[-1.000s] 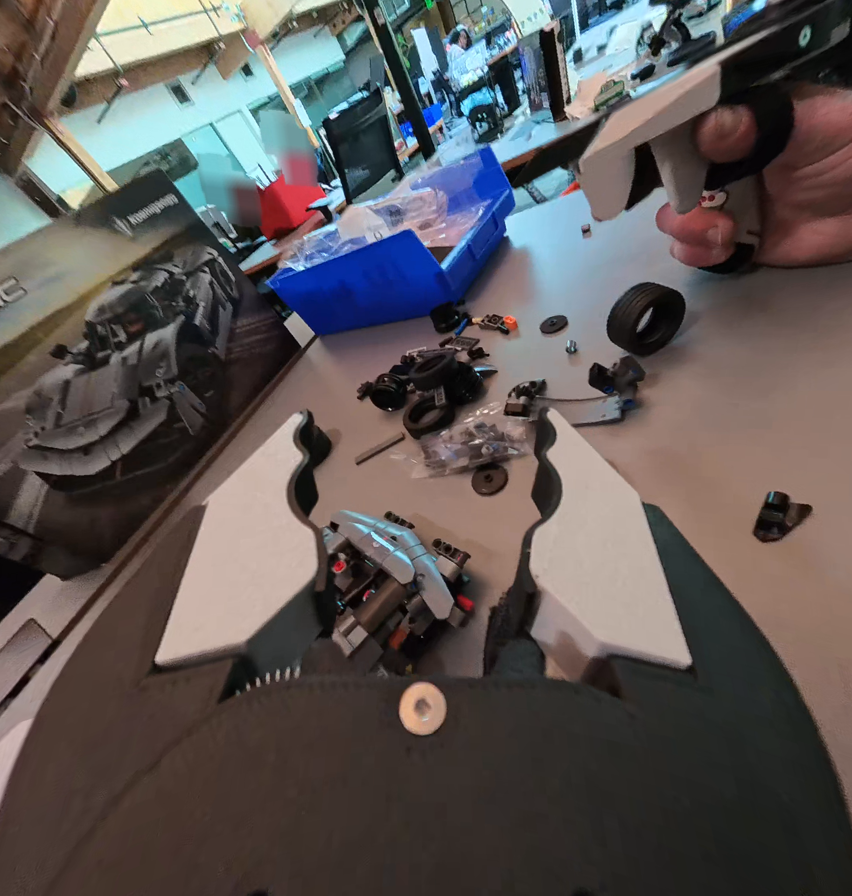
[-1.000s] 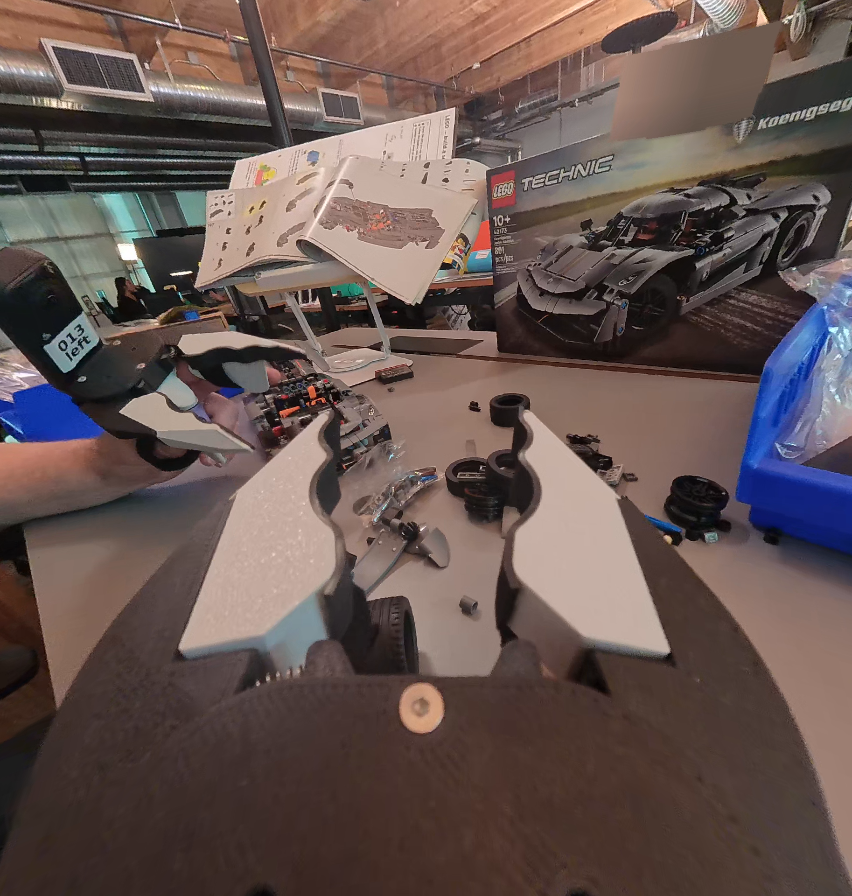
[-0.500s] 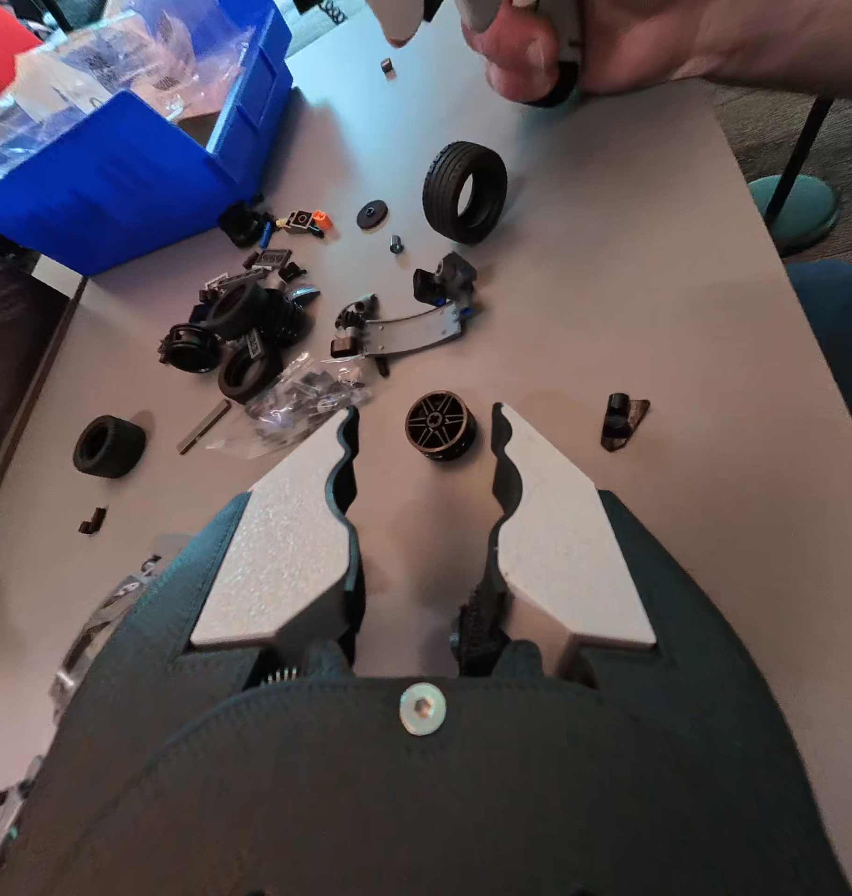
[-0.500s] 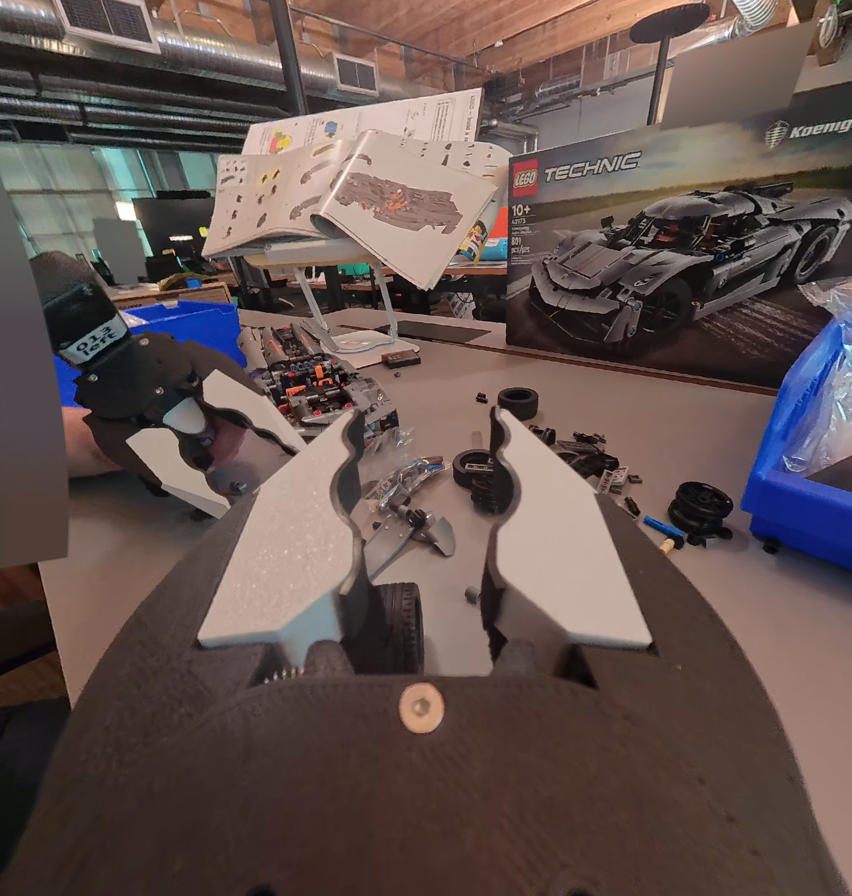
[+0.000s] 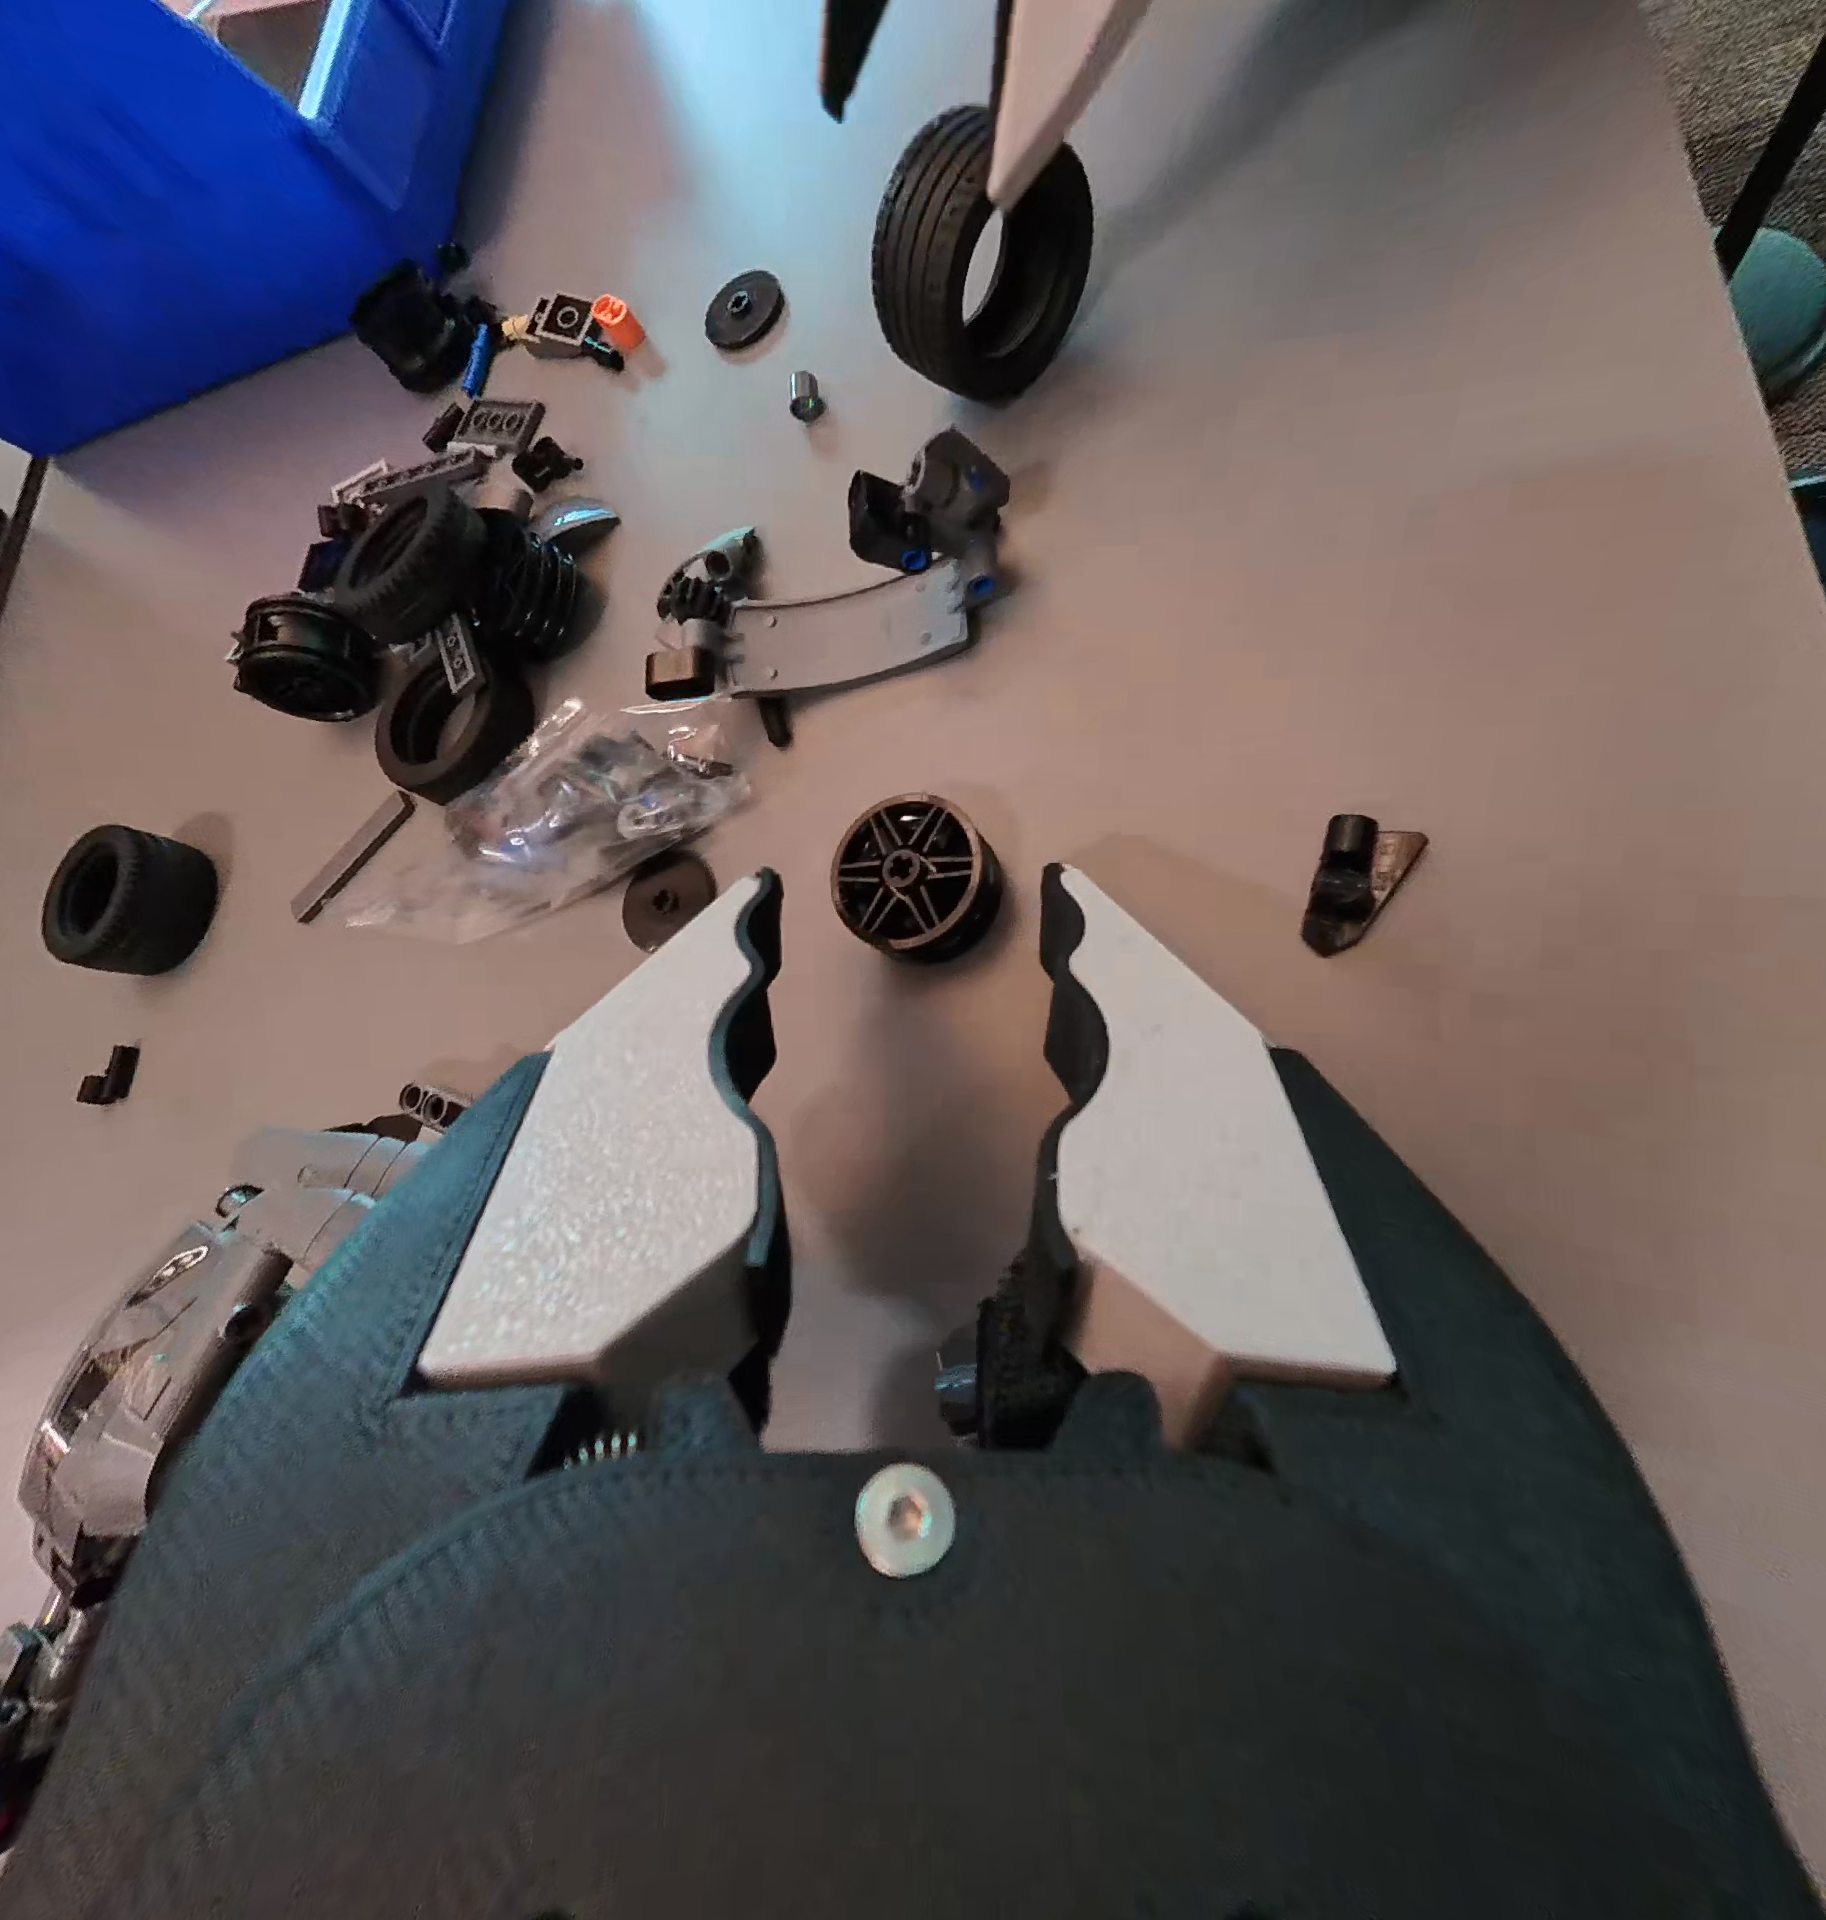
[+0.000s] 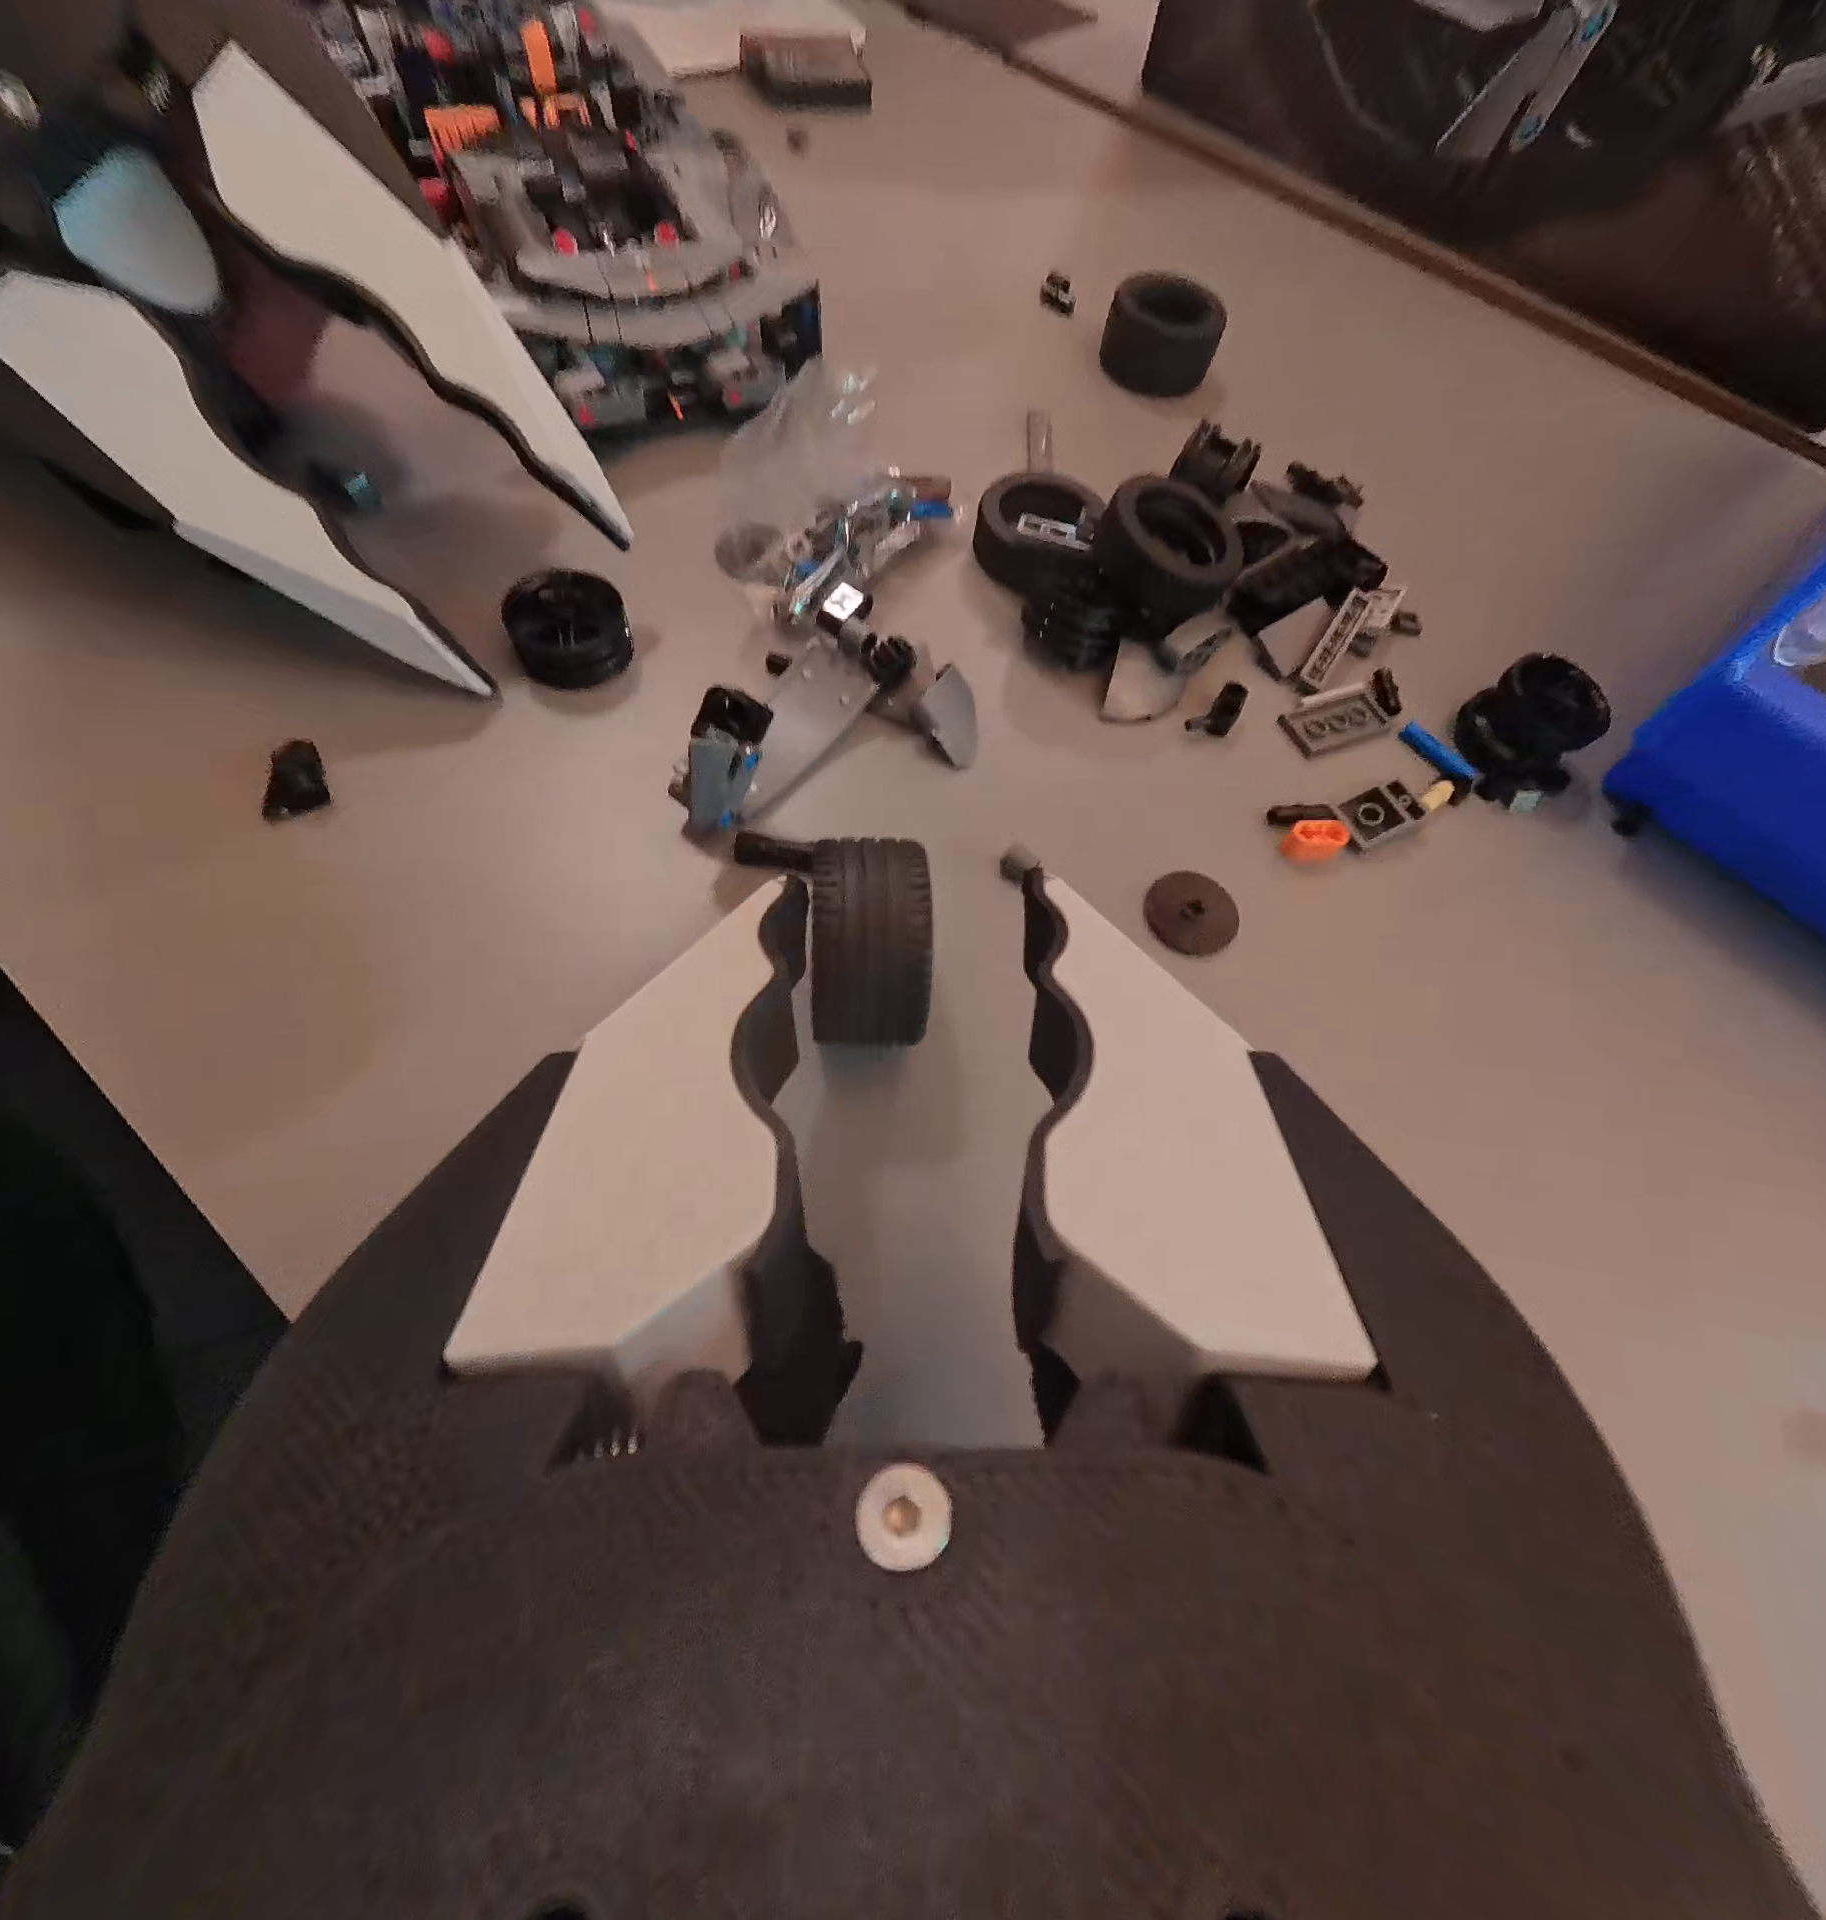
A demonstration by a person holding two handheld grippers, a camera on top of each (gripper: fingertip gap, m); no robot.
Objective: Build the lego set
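Both grippers have dropped toward the table, open and empty: left gripper point(image 5: 910, 883) facing the rim point(image 5: 914, 881) at 12 o'clock, right gripper point(image 6: 904, 883) straddling the tyre point(image 6: 871, 940), likely to mate them

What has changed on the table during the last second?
The left gripper left the half-built car and came down, open, around the spoked rim. The right gripper tipped down over the big tire. Nothing was grasped; the loose parts stayed.

On the grey tabletop point(image 5: 1356, 582), the black spoked wheel rim point(image 5: 914, 885) lies between the clear plastic parts bag point(image 5: 597, 805) and a small black wedge piece point(image 5: 1356, 878), with the large black rubber tyre point(image 5: 976, 260) standing farther off
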